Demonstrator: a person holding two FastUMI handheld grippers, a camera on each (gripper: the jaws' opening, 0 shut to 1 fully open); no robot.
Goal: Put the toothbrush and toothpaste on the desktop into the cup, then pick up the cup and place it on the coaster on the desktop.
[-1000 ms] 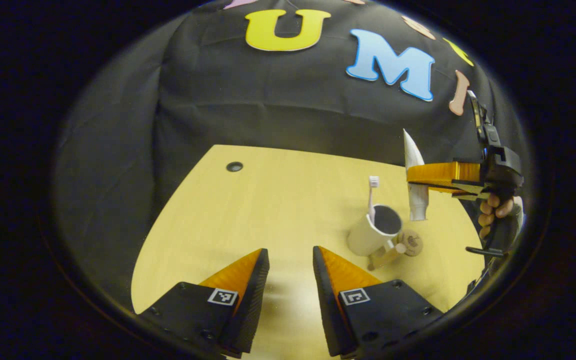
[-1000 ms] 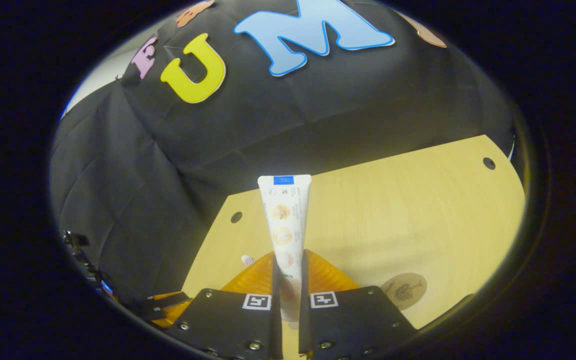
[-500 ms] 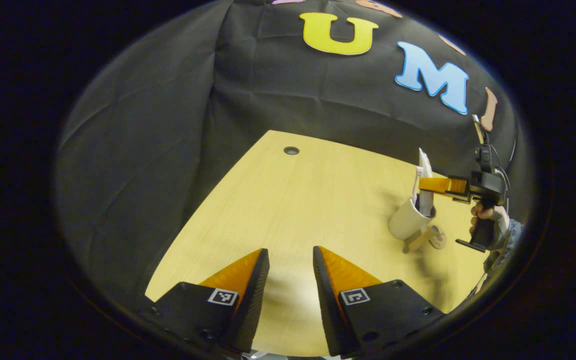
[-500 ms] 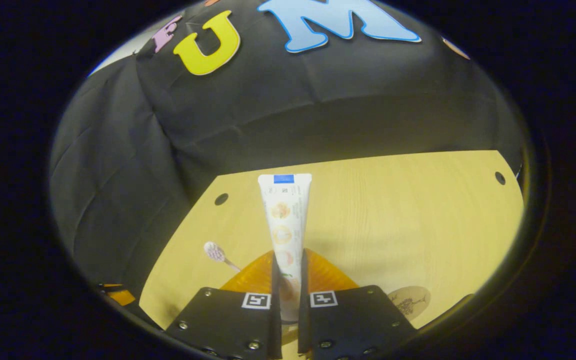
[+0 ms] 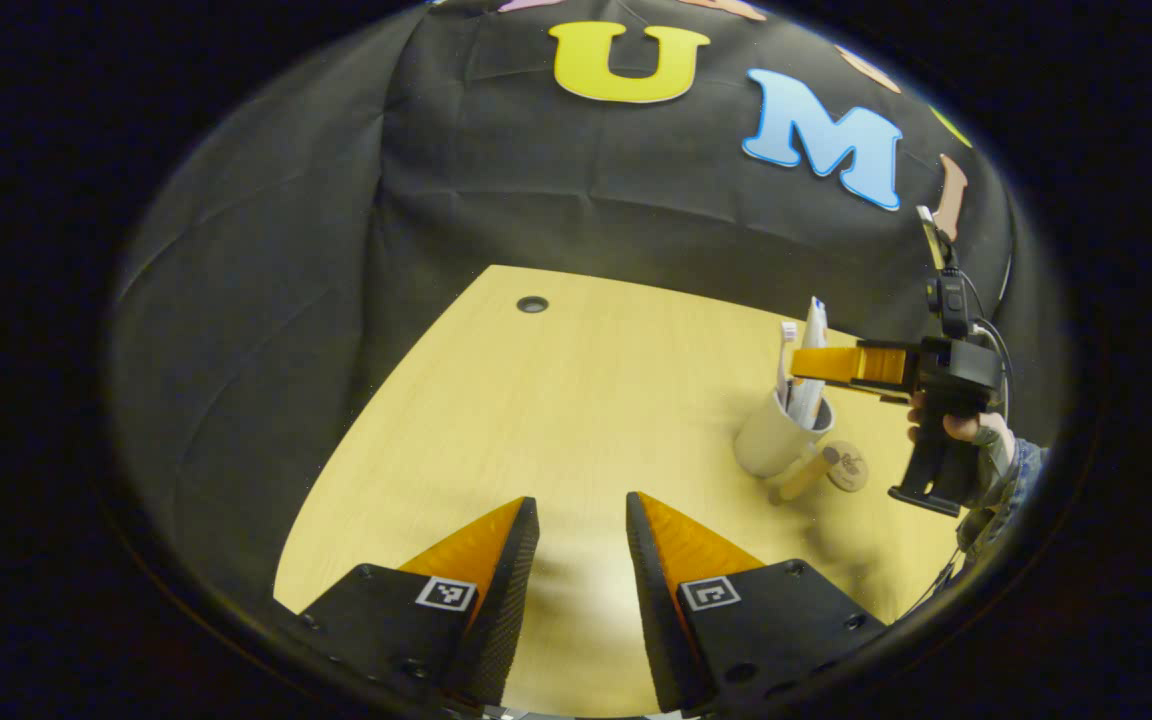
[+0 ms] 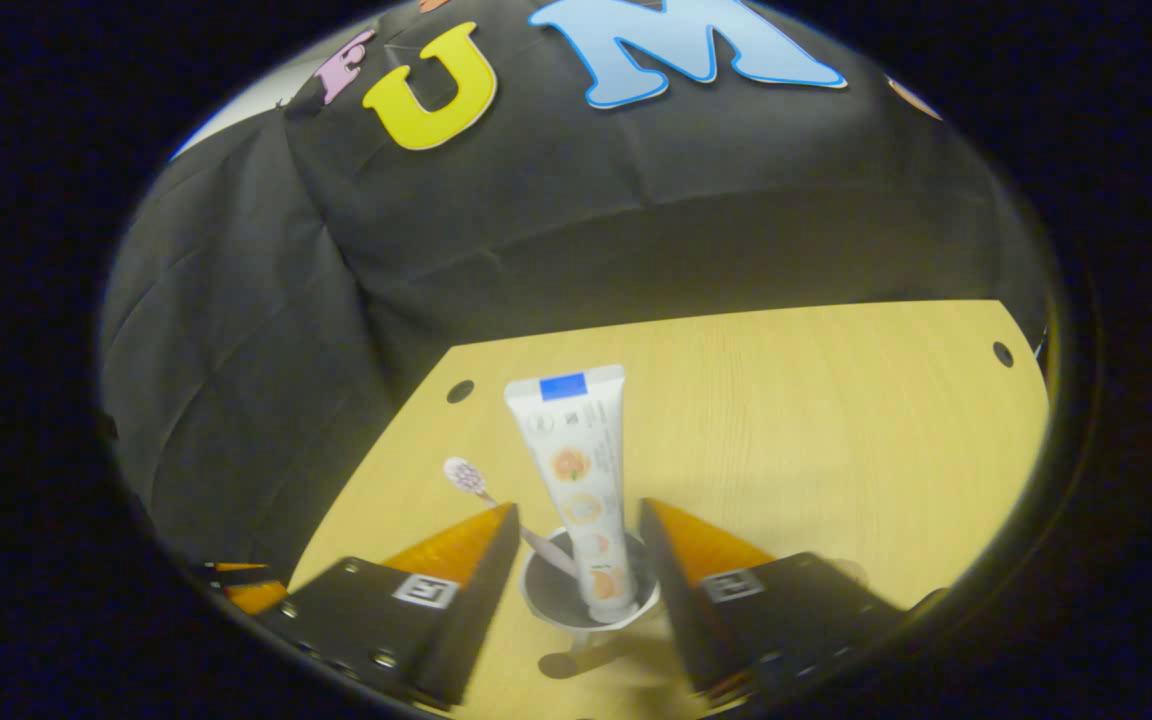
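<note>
The right gripper (image 6: 576, 560) is held level by a hand (image 5: 966, 432) over the cup (image 5: 774, 440) near the desk's (image 5: 576, 420) right edge, jaws spread astride the toothpaste (image 6: 581, 480). Toothpaste and toothbrush (image 6: 496, 505) stand inside the cup, beside the coaster (image 5: 844, 467). The left gripper (image 5: 581, 560) is held low over the near edge, jaws apart, pinching nothing.

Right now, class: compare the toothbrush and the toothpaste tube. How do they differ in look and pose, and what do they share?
The toothpaste tube is broad and flat, white with printed pictures and a blue patch at its top; the toothbrush is a thin stick ending in a small bristled head. The tube stands nearly upright and reaches higher; the toothbrush leans off to one side. Both stand in the cup, between the open fingers of the right gripper.
</note>
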